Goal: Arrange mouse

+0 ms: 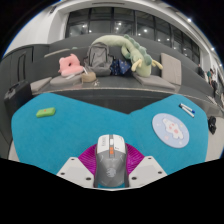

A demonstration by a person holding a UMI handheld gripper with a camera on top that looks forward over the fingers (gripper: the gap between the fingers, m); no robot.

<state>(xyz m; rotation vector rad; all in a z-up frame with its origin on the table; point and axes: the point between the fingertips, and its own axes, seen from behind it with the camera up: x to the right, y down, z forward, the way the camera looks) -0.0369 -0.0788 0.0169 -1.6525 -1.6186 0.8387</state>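
On the near part of the table (60, 135), the hand-held gripper (110, 170) grips the mouse (110, 160) by its sides; it seems light, stiff and smooth.

Grey mouse (111, 160), teal mat (90, 125)

Grey mouse (110, 160) clamped between the gripper (111, 172) fingers, on a teal desk mat (90, 125), round coaster (171, 128) beyond.

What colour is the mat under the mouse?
Teal blue mat, seen in the gripper view; the grey mouse sits between the gripper fingers.
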